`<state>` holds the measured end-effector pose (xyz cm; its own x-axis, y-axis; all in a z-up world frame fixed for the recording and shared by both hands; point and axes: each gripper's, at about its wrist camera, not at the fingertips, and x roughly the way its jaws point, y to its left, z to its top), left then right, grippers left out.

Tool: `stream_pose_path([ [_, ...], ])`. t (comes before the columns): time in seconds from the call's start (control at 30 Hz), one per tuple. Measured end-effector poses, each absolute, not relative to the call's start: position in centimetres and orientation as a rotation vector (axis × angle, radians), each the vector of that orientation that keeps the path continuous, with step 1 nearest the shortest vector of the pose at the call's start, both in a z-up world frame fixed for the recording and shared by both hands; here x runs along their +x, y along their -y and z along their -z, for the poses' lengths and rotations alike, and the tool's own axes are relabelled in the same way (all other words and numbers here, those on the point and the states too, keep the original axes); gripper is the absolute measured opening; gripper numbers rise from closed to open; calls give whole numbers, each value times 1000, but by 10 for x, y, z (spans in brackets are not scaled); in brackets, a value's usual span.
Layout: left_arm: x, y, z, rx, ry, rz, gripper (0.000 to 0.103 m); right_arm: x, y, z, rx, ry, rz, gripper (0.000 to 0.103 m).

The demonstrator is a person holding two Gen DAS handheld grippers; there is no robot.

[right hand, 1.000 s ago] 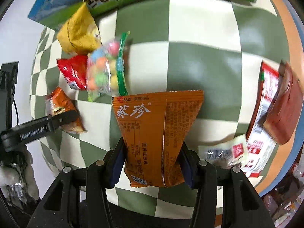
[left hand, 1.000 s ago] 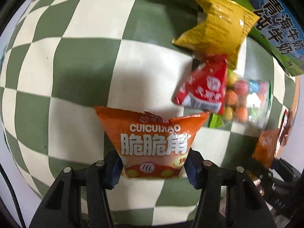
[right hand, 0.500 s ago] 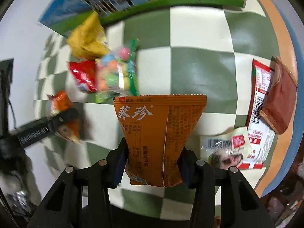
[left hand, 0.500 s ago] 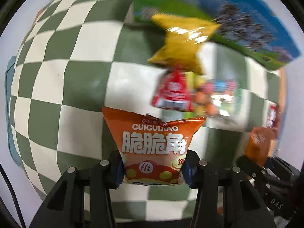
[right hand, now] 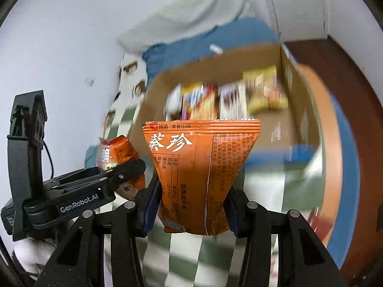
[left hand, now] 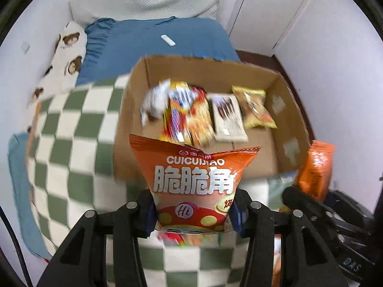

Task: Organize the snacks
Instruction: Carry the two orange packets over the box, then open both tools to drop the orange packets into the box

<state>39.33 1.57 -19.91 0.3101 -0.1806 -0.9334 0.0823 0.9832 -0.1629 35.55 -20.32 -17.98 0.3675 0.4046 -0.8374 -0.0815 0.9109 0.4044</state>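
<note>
My left gripper [left hand: 192, 212] is shut on the lower part of an orange "CUICUIJIAO" crisp bag [left hand: 194, 179], held upright in the air. My right gripper [right hand: 190, 205] is shut on an orange bag with white characters [right hand: 201, 167], also upright. Beyond both bags stands an open cardboard box [left hand: 134, 110] on the green-and-white chequered cloth [left hand: 71, 124]. Several snack packets [left hand: 191, 114] lie inside it, blurred. The right gripper's bag [left hand: 316, 167] shows at the right edge of the left wrist view. The left gripper [right hand: 129, 167] shows at the left of the right wrist view.
Behind the box lies a bed with a blue sheet [left hand: 148, 38], a white pillow [left hand: 143, 0] and a bear-patterned pillow [left hand: 69, 47]. A white door [left hand: 261, 12] and dark wooden floor [right hand: 347, 91] are at the right. A white wall [right hand: 59, 47] is at the left.
Both grippers have lifted their bags up off the chequered cloth. The views have tilted up, so the open box and bed now show and the loose snacks have left view.
</note>
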Motion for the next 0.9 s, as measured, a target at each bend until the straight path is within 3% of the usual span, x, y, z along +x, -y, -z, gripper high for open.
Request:
stream_pose_path([
  [0.27, 472, -19, 250, -35, -1421, 89, 46, 456, 185, 208, 305, -1256, -285, 50],
  [0.63, 479, -28, 304, -73, -1573, 64, 48, 473, 154, 290, 294, -1444, -341, 52],
  [0.67, 480, -28, 307, -79, -1581, 68, 49, 473, 152, 294, 306, -1462, -354, 54],
  [0.7, 480, -29, 309, -86, -1585, 68, 54, 475, 150, 298, 316, -1478, -366, 67],
  [0.77, 480, -30, 311, -93, -1578, 65, 74, 476, 146, 304, 307, -1509, -381, 90],
  [0.8, 479, -30, 310, -92, -1570, 63, 84, 476, 146, 304, 296, -1516, -378, 94],
  [0.9, 479, -32, 308, -110, -1557, 55, 85, 477, 146, 305, 260, -1528, -353, 94],
])
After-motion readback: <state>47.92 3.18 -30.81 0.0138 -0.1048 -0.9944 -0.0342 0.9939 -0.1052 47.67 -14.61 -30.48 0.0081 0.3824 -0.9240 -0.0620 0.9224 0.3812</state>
